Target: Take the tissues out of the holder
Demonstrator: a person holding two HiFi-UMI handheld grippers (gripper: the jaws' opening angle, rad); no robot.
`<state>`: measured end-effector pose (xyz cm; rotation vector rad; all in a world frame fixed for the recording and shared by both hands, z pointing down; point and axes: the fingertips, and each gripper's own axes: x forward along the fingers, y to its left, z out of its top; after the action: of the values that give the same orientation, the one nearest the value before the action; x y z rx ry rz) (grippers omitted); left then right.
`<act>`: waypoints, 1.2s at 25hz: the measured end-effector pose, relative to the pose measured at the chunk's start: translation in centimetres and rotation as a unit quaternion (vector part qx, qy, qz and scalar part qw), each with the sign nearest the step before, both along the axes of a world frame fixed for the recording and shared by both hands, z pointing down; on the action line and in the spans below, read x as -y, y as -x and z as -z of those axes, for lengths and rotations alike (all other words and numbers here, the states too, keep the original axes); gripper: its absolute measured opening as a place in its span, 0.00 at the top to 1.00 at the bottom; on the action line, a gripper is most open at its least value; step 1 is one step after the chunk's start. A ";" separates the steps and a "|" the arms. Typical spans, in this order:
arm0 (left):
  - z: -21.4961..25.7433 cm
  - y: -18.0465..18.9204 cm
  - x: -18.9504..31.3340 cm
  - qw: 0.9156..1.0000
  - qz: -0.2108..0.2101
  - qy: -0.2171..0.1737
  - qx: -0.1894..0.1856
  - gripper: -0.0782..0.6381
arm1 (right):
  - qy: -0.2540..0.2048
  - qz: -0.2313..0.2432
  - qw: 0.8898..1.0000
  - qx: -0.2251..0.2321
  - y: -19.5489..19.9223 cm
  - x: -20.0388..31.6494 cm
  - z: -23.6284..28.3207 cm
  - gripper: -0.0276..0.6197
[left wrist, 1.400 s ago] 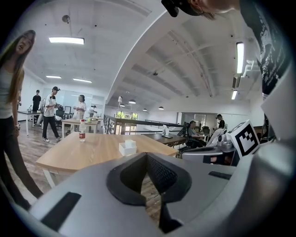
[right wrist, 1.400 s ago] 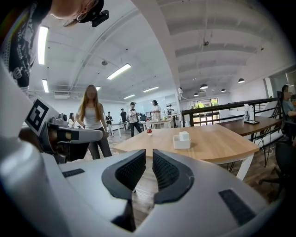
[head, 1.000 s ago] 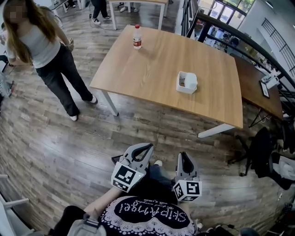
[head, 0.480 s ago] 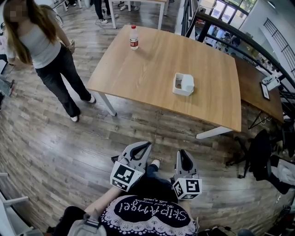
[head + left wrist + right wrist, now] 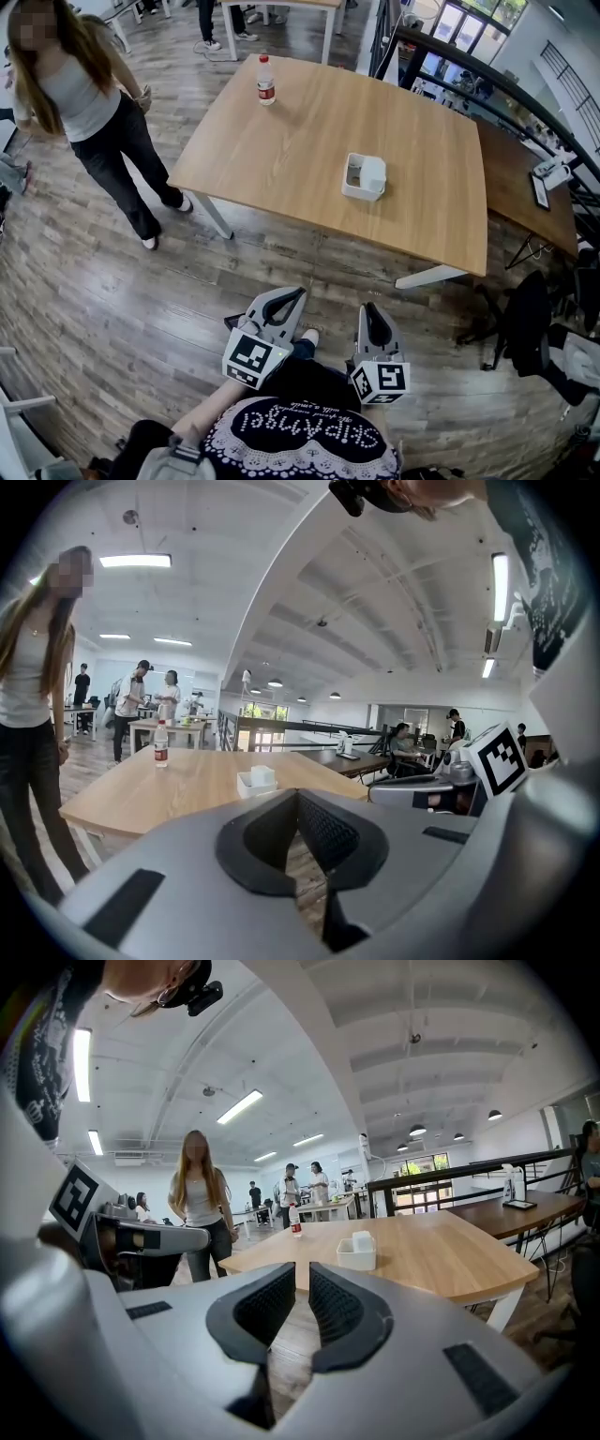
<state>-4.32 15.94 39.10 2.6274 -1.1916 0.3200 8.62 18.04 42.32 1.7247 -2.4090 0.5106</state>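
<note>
Tissues, white, sit in a white square holder at twelve o'clock from the left gripper and right gripper, both with jaws together.

Pretty clearly an open-plan office or co-working floor. There's a big wooden table on white legs, a second, darker desk right beside it, and a black chair near the corner. Grey wood-plank floor everywhere. A dark railing runs along one side with windows past it, which gives it a mezzanine look. The ceiling is high and white, with strip lights and round pendant lamps. Further back there are more tables with people standing around them, plus someone seated at a desk.
</note>
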 end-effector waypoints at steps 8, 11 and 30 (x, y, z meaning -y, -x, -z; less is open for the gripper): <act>-0.2 -2.8 0.8 1.000 0.002 -0.003 -0.001 0.88 | -0.009 0.002 1.000 -0.001 -2.8 1.0 0.0 0.91; -0.4 -3.6 0.5 1.000 0.000 -0.002 -0.001 0.88 | -0.006 0.003 1.000 0.001 -3.3 0.8 -0.3 0.91; 0.3 -2.8 6.8 1.000 -0.026 0.000 -0.001 0.88 | -0.003 -0.023 1.000 0.005 -2.1 6.1 0.5 0.91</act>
<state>-1.55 9.18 38.78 2.6616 -1.1231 0.3260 10.74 11.98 41.81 1.7876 -2.3855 0.5197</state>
